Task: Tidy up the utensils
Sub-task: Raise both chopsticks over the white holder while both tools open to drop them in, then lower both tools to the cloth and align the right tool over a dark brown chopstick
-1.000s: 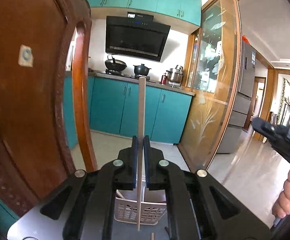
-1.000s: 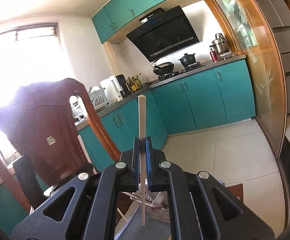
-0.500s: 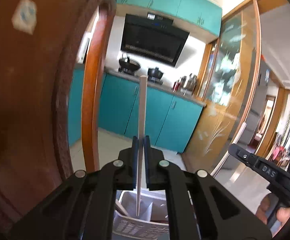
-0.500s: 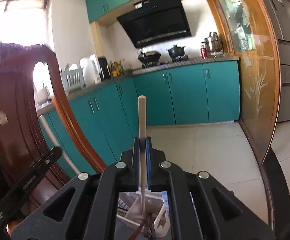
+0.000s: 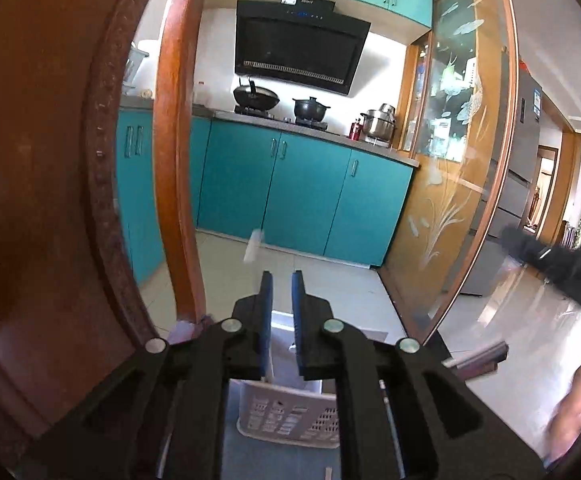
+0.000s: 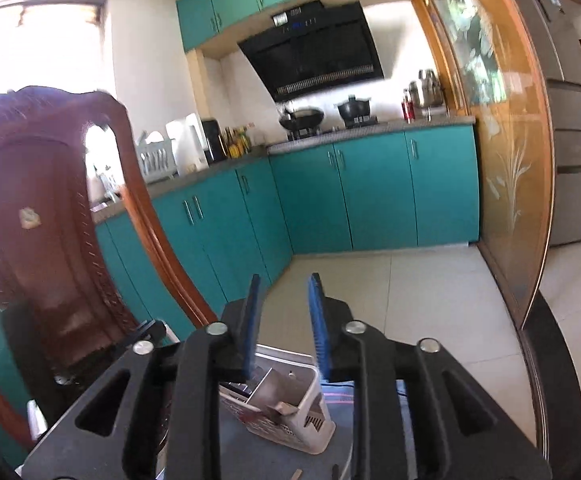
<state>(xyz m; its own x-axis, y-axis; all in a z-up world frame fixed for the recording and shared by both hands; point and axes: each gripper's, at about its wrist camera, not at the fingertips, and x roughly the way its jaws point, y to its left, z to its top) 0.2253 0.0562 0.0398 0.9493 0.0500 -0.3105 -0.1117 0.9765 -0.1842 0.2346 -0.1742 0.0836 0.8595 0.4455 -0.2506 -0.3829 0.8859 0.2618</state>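
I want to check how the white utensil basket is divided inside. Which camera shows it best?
The right wrist view. It looks down into the basket, showing the divider and items inside, between the opening right tool. The left wrist view shows only its perforated front wall and rim, mostly hidden behind the left tool.

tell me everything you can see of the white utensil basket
The basket is white plastic, boxy, with perforated lower walls and solid upper walls. An inner divider splits it into compartments, and dark utensil ends show in the left one in the right wrist view. It stands upright on a grey-blue table, below and just beyond both tools. In the left wrist view its front wall shows patterned holes. Neither tool touches it.
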